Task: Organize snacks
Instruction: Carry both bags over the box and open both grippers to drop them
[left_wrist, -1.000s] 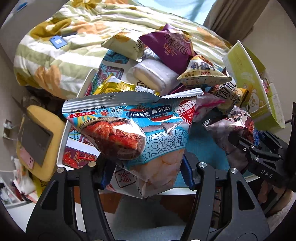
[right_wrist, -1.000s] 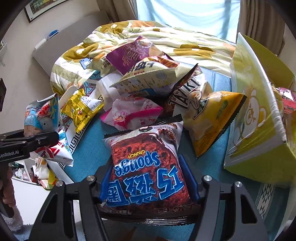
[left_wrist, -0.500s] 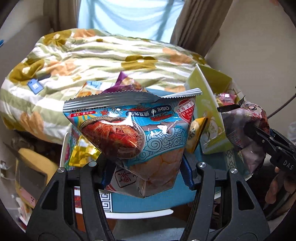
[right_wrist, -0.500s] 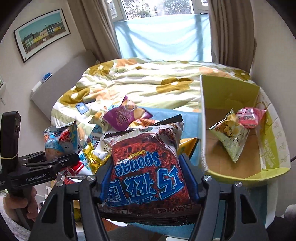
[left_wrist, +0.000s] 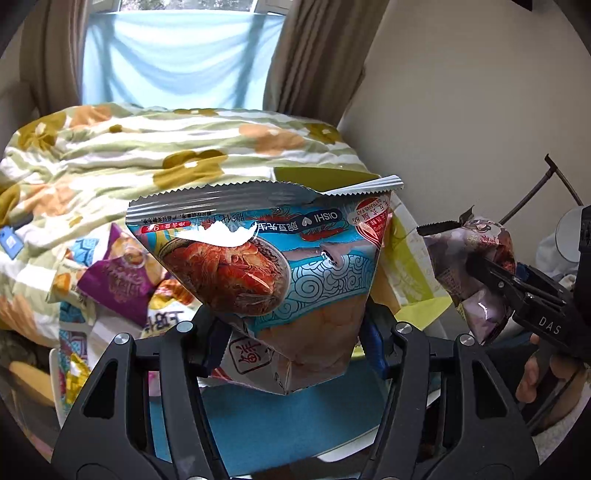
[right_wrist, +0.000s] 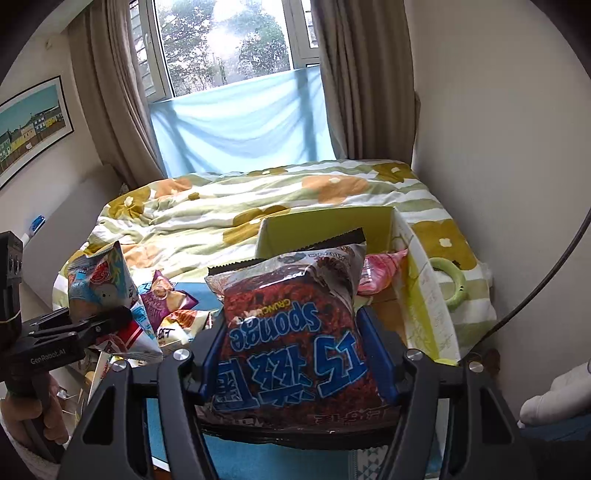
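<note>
My left gripper (left_wrist: 295, 343) is shut on a blue Oishi prawn-cracker bag (left_wrist: 273, 273) and holds it up in the air; the bag also shows in the right wrist view (right_wrist: 107, 291). My right gripper (right_wrist: 297, 354) is shut on a dark red "Sponge Crunch" bag (right_wrist: 295, 332), raised in front of the yellow-green cardboard box (right_wrist: 325, 225). The same bag shows at the right of the left wrist view (left_wrist: 476, 266). A pink packet (right_wrist: 380, 273) lies inside the box. Loose snack bags, one purple (left_wrist: 114, 284), lie on the blue table (left_wrist: 266, 424).
A bed with a flowered quilt (right_wrist: 277, 192) stands behind the table, under a window with brown curtains (right_wrist: 351, 74). A wall is close on the right. A pale green ring (right_wrist: 450, 284) lies on the quilt beside the box.
Both grippers have lifted higher with their bags, so the views tilted up to the window. The right gripper has moved closer to the box.
</note>
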